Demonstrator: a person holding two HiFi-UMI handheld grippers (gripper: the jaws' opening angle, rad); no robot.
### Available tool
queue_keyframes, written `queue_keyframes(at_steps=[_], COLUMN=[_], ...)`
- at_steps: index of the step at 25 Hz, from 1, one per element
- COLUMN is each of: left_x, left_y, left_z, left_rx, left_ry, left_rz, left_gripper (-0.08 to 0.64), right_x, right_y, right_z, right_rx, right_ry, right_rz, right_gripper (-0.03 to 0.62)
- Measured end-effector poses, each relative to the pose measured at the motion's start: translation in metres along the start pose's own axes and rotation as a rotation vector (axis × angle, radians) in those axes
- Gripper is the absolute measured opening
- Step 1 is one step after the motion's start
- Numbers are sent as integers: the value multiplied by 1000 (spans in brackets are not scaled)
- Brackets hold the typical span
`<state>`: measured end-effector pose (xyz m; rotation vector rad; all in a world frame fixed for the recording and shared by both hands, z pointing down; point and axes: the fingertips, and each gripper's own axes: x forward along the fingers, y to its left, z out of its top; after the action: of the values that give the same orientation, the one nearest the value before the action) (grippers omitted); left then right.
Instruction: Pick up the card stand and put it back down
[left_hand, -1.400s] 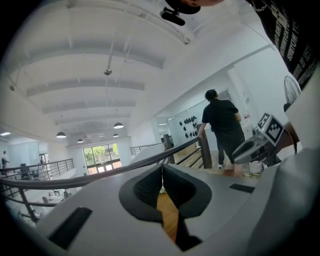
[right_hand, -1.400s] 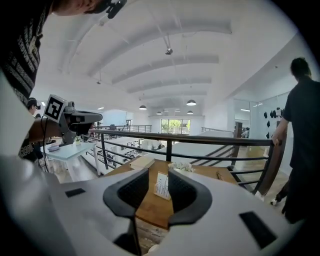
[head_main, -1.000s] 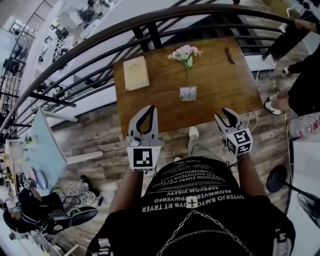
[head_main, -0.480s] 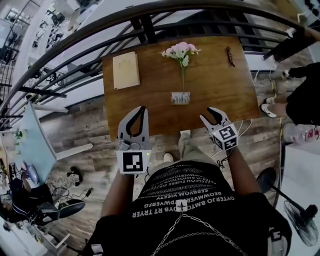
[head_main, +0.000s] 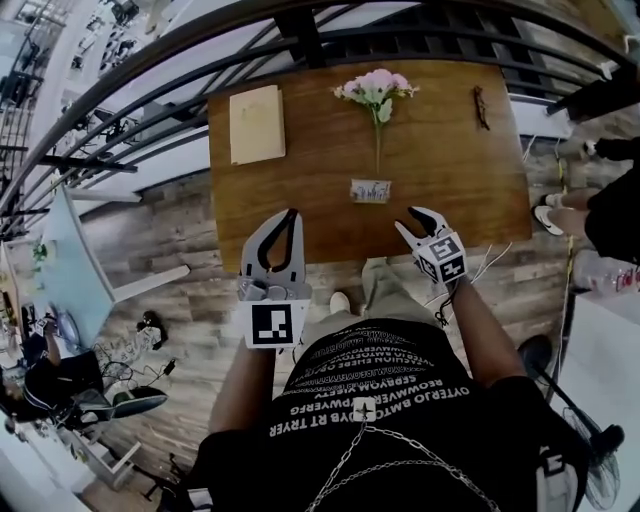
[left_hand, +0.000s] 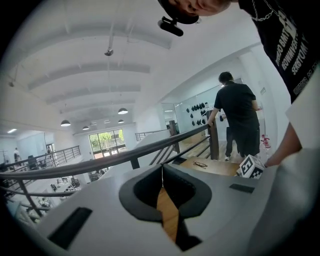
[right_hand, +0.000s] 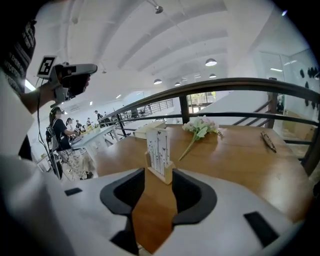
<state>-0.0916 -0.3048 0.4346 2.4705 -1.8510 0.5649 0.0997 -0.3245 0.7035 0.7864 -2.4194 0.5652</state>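
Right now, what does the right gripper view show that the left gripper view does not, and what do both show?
Only the right gripper view: the card stand upright on the wooden table, pink flowers lying behind it, a pale book. Only the left gripper view: a person in black standing at the railing. Both: the wooden table, the railing, the eyeglasses.

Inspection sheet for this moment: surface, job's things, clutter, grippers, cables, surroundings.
Surface: wooden table, mostly bare.
Job's things: card stand upright, untouched.
Clutter: flowers, book, glasses.
Grippers: left gripper shut, empty; right gripper open, jaws have just been opening, stand ahead of them, not between.
Cables: white cables on floor by table.
Surroundings: railing; person standing nearby.
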Motion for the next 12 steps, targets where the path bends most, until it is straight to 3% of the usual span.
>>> queue_keyframes(at_steps=[5,12], left_x=[-5,-17], left_y=[-5,3], left_z=[-20,-46], left_rx=[-19,-60], left_ry=[25,103], left_rz=[1,58], left_gripper=[29,29], right_x=[30,63], right_y=[-16,-26], right_z=[-18,-30], right_rx=[39,17], right_ry=[29,73], right_rz=[22,83], right_gripper=[183,192])
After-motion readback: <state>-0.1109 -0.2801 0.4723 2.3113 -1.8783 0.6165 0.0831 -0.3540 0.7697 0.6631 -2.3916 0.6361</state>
